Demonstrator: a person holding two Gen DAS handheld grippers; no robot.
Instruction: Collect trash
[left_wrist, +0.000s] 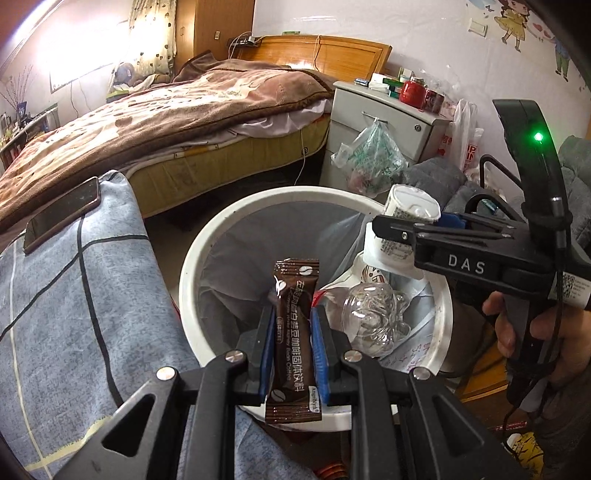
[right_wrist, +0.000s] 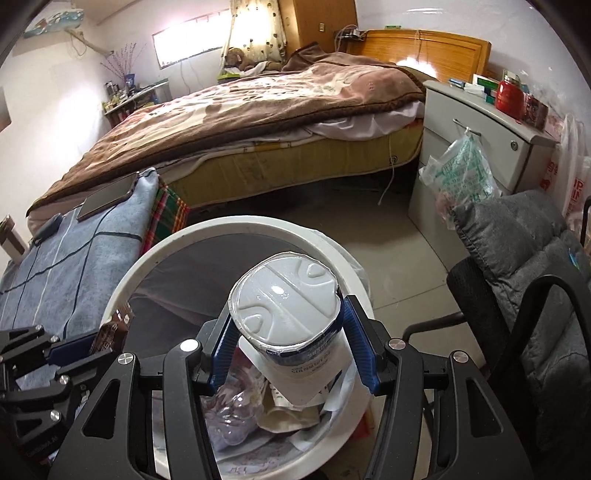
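My left gripper (left_wrist: 293, 325) is shut on a brown coffee sachet (left_wrist: 294, 332) and holds it over the white trash bin (left_wrist: 192, 266). My right gripper (right_wrist: 286, 328) is shut on a white yogurt cup (right_wrist: 284, 306) with a foil lid, above the same bin (right_wrist: 122, 288). In the left wrist view the right gripper (left_wrist: 406, 232) with the cup (left_wrist: 404, 210) hangs over the bin's right rim. In the right wrist view the left gripper (right_wrist: 96, 341) with the sachet (right_wrist: 110, 330) is at the bin's left rim. A crushed clear bottle (left_wrist: 369, 314) and paper lie inside the bin.
A blue-grey checked cushion (left_wrist: 74, 295) with a phone (left_wrist: 61, 214) on it lies left of the bin. The bed (left_wrist: 166, 122) is behind. A grey nightstand (left_wrist: 380, 125) with a hanging plastic bag (left_wrist: 369, 158) stands at back right. A grey-padded chair (right_wrist: 524, 295) is right of the bin.
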